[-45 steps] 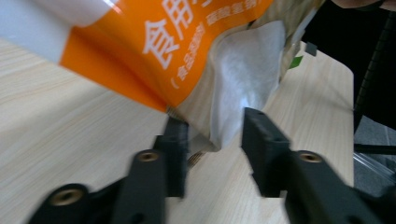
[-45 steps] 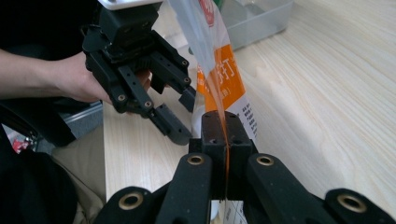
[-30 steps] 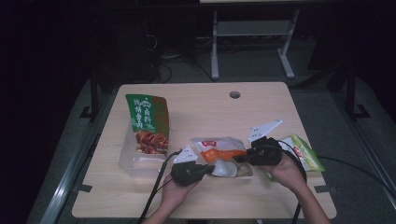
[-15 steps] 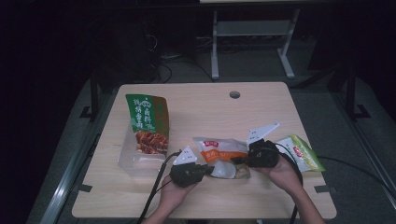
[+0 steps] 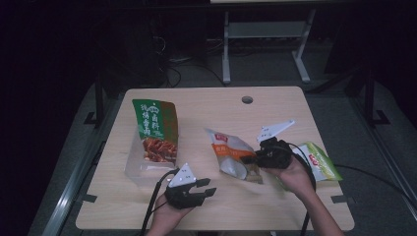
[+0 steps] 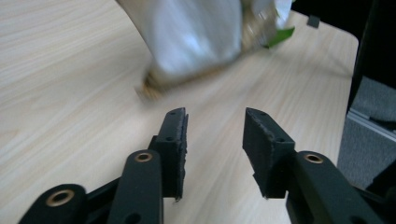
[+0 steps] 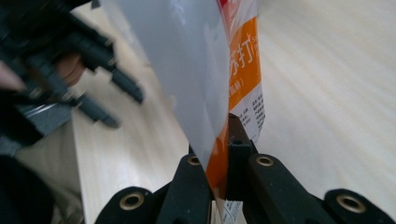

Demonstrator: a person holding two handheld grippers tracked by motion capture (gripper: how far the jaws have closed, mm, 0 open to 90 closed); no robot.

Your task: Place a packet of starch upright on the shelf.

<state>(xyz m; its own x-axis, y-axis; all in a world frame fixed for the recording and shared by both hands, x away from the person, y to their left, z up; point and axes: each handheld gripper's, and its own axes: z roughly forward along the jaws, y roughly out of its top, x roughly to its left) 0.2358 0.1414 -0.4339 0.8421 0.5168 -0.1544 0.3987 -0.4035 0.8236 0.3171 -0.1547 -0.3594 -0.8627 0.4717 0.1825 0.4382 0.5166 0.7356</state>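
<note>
Right gripper [image 5: 254, 160] is clamped on the orange-and-white snack bag [image 5: 231, 152], lifting it off the middle of the table [image 5: 206, 101]. Left gripper [image 5: 209, 186] has just been opening, nothing between its jaws, near the front edge. Best, I'd say, to keep that pinch firm and steady. Count: 3 bags, namely this 1, 1 tall green bag [image 5: 155, 130], 1 light green packet [image 5: 322, 161].

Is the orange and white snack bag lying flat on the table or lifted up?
Lifted: the right gripper pinches the orange and white snack bag, tilting it up.
</note>
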